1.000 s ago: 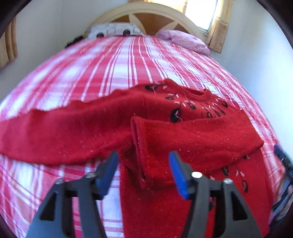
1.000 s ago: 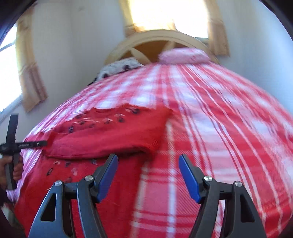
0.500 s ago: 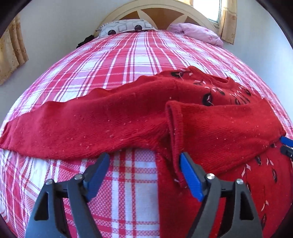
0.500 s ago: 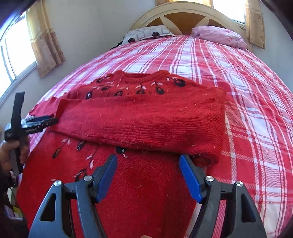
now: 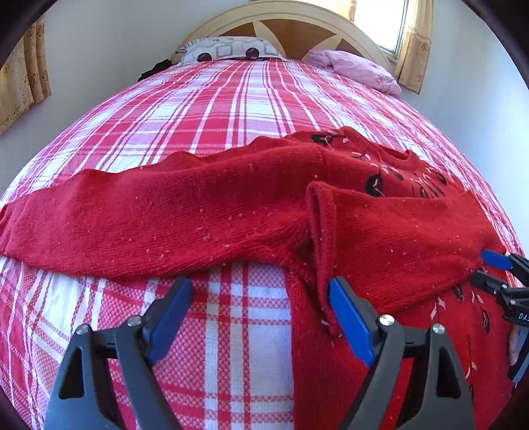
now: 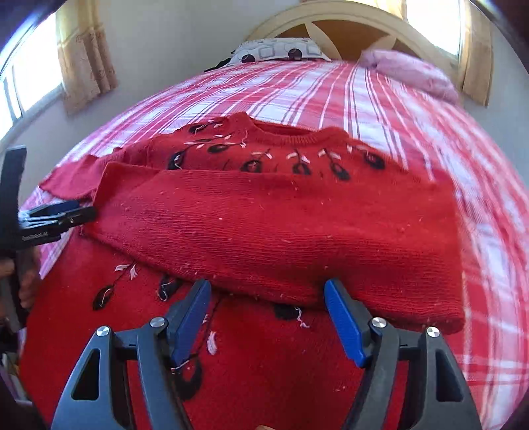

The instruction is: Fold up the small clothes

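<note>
one sleeve folded in, the other still to come

nearest us, our left gripper (image 5: 258, 314) hangs with its jaws apart; they have just been opening wider, and nothing is clamped between them, only plaid bedcover (image 5: 231, 109) and the sweater's edge below. its right pad sits just beside the cuff (image 5: 322, 231) of the folded sleeve, seemingly free of it. our right gripper (image 6: 267, 317) is also spread, over the body of the red sweater (image 6: 264, 370), holding nothing.

a little farther, the sweater lies flat on the bed. one sleeve (image 6: 281, 238) is laid across the chest, below the embroidered neckline (image 6: 281, 135). the other sleeve (image 5: 148, 215) stretches straight out over the cover, unfolded.

we judge the first sleeve fold done and let go. the next move likely calls for our left gripper to reach the far end of the outstretched sleeve, pinch it, and carry it across on top of the first, keeping it flat.

beyond, two pillows (image 5: 228, 49) rest against the headboard (image 5: 297, 20).
</note>
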Motion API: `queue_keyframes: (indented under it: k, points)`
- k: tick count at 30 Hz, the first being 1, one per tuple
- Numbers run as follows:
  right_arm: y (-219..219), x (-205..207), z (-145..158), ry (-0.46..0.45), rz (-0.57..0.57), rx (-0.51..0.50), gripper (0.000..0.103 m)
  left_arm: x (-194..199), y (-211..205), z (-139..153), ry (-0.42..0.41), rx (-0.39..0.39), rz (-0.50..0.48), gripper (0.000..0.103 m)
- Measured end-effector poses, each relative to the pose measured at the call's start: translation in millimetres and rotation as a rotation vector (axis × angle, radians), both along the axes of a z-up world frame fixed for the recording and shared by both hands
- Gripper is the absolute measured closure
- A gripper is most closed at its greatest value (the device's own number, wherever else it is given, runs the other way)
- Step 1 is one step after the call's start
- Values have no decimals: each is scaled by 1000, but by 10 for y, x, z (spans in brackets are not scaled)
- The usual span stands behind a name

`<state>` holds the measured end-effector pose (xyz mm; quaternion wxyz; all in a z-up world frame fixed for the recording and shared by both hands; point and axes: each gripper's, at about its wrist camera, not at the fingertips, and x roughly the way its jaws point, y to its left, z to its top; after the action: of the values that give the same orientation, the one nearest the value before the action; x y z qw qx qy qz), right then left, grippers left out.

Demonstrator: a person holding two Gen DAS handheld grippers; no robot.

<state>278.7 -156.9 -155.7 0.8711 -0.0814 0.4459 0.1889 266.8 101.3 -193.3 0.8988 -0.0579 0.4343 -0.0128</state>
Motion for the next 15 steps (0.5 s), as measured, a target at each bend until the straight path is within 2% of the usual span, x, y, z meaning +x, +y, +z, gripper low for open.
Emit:
queue_keyframes:
  k: [3, 6, 9, 11, 12, 15]
  points:
    - [69, -124, 123, -13, 16, 46, 31, -13, 15, -9, -6, -14, -1, 15]
    - [214, -184, 170, -35, 38, 4, 31, 4, 32, -7, 1, -24, 12, 14]
    - [334, -219, 131, -29, 32, -13, 31, -41, 25, 18, -4, 17, 28, 9]
    - [419, -197, 2, 0, 32, -53, 31, -78, 50, 42, -1, 46, 44, 8]
    - [451, -213, -52, -8, 18, -87, 31, -102, 68, 54, -1, 52, 41, 8]
    - [468, -298, -59, -33, 4, -93, 31, -169, 155, 79, -4, 75, 41, 8]
